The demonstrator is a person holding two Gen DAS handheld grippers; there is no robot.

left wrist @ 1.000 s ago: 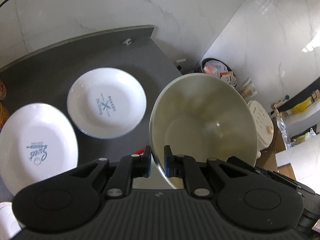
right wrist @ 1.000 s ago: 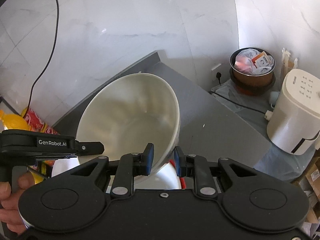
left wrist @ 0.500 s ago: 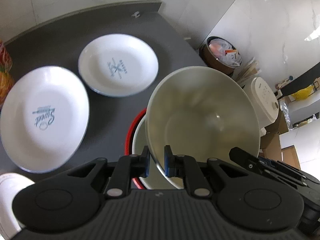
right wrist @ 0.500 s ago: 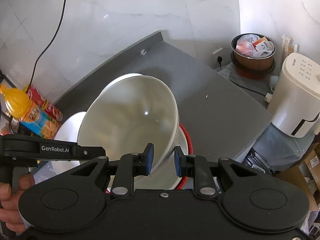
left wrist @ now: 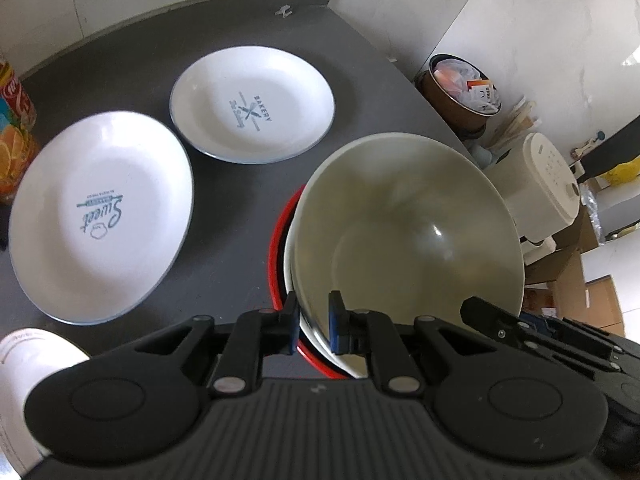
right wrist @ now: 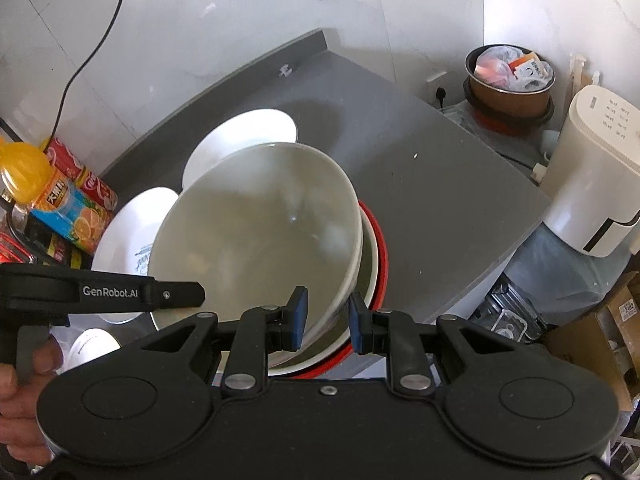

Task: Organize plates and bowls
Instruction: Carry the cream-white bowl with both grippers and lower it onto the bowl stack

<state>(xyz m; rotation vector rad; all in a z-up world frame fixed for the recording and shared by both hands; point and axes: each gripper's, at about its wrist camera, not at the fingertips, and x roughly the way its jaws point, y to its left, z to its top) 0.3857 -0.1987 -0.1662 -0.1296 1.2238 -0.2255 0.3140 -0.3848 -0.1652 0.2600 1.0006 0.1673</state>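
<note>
I hold a gripper in each hand, and both reach to one cream bowl (left wrist: 404, 232) from opposite sides. My left gripper (left wrist: 313, 322) has its blue pads (left wrist: 335, 322) on either side of the bowl's near rim, the gap narrow; one pad sits outside the wall and one inside, and they look close against it, though I cannot tell if they press. My right gripper (right wrist: 323, 322) straddles the rim on the bowl's other side with a wider gap, and its pads (right wrist: 299, 318) stand clear of the wall.

The bowl tilts and sits partly inside a second pale bowl (right wrist: 370, 254), which nests in a red bowl (right wrist: 383, 260) on the dark grey counter (right wrist: 432, 184), near its right edge.

To the left lie two white plates with blue print: a larger one (left wrist: 100, 216) nearer me, reading "Sweet", and a smaller one (left wrist: 252, 104) farther away, reading "Bakery". They lie close together without overlapping.

At the far left stand an orange juice bottle (right wrist: 36, 188) and a red can (right wrist: 82, 176). Beyond the counter's right edge, on the floor, are a white appliance (right wrist: 596, 176) and a brown bin (right wrist: 510, 80) full of rubbish. My left hand (right wrist: 24, 400) shows in the right view, on the other gripper's handle.
</note>
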